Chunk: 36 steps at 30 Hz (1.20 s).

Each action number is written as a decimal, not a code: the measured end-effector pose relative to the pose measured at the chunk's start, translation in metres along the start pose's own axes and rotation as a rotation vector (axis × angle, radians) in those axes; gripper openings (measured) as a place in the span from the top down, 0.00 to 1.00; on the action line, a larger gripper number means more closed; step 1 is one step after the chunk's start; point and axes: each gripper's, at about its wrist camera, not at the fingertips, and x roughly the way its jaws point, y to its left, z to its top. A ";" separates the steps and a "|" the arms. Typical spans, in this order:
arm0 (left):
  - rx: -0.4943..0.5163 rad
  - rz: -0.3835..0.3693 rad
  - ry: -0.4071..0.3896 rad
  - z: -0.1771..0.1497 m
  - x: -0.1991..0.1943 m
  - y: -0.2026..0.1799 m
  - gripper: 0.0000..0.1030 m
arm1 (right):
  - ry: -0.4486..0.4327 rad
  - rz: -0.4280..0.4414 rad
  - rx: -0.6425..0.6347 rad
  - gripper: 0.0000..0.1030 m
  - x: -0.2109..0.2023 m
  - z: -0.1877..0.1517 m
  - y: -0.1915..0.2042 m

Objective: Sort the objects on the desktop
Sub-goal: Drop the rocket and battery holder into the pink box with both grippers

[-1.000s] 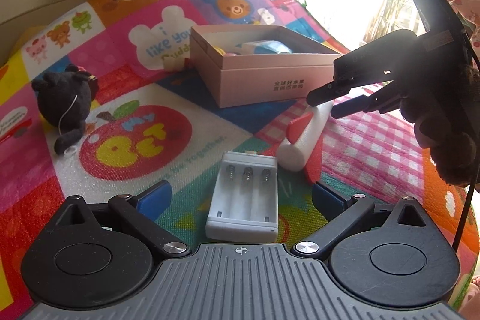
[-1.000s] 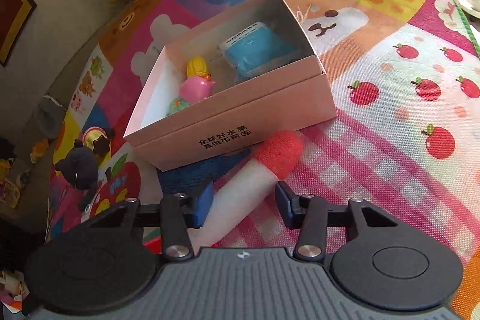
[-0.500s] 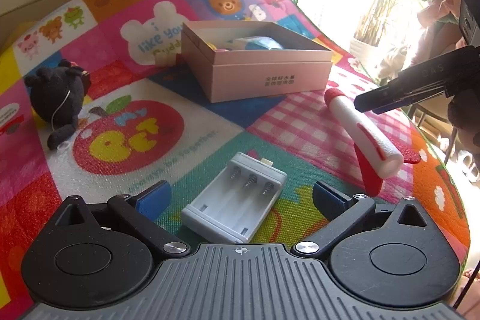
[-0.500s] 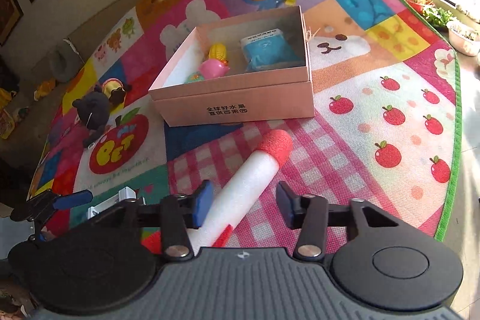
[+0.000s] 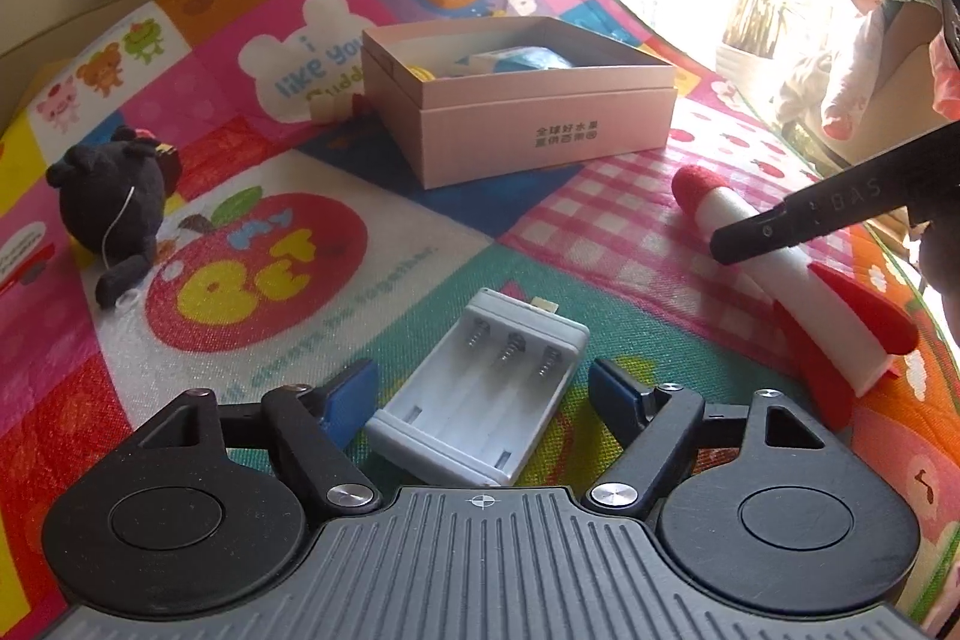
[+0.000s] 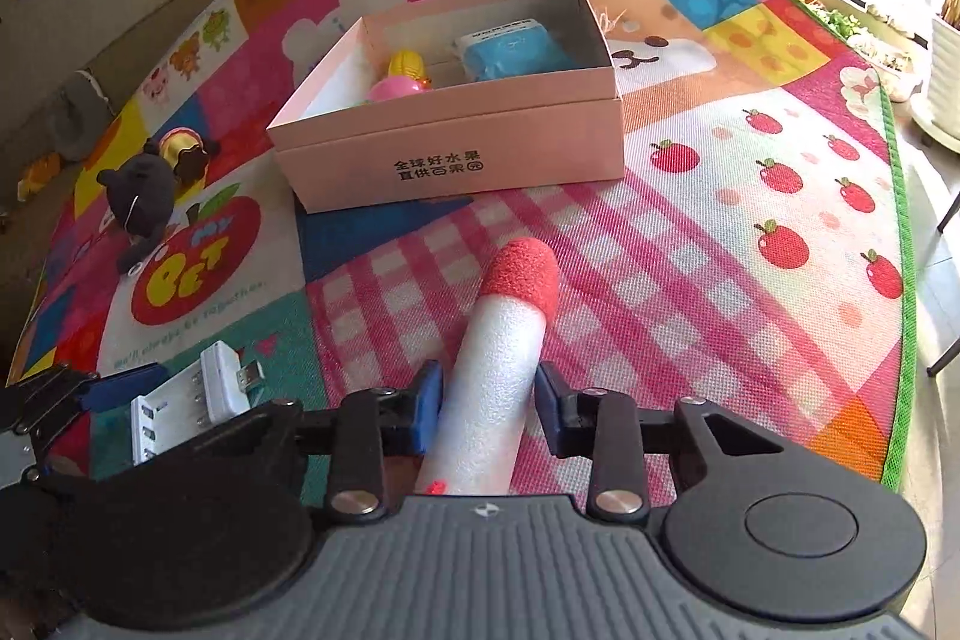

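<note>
A grey-white battery charger (image 5: 480, 394) lies on the play mat between the pads of my left gripper (image 5: 480, 394). Its jaws are closing, and a gap still shows on the right side. A white foam rocket (image 6: 498, 358) with a red tip lies on the pink checked patch. My right gripper (image 6: 489, 412) is closing on its body, and both blue pads touch the foam. In the left wrist view one right gripper finger (image 5: 780, 226) crosses the foam rocket (image 5: 828, 316). The pink box (image 6: 456, 154) stands open behind it.
The pink box (image 5: 540, 130) holds a blue packet (image 6: 510, 52), a yellow corn toy and a pink toy. A black plush (image 5: 114, 202) lies at the left by the apple print. The mat's green edge (image 6: 900, 232) and bare floor are on the right, with plant pots beyond.
The right gripper has drawn back from the box, and its jaws have narrowed onto the rocket. The rocket now lies farther right. The left jaws have narrowed around the charger.
</note>
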 end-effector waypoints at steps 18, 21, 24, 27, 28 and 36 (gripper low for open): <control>0.171 -0.014 -0.083 0.005 -0.054 -0.034 0.49 | -0.034 0.070 -0.103 0.71 -0.067 -0.020 0.010; 0.180 -0.012 -0.131 0.020 -0.066 -0.038 0.49 | -0.054 0.085 -0.108 0.71 -0.076 -0.017 0.012; 0.197 0.005 -0.200 0.048 -0.070 -0.039 0.49 | -0.103 0.086 -0.128 0.71 -0.088 -0.007 0.016; 0.204 0.028 -0.281 0.088 -0.065 -0.037 0.49 | -0.189 0.074 -0.138 0.71 -0.102 0.020 0.017; 0.195 0.029 -0.301 0.103 -0.059 -0.035 0.49 | -0.227 0.066 -0.141 0.71 -0.106 0.033 0.016; 0.068 -0.039 -0.351 0.193 0.027 -0.018 0.48 | -0.415 -0.011 -0.122 0.71 -0.104 0.144 0.001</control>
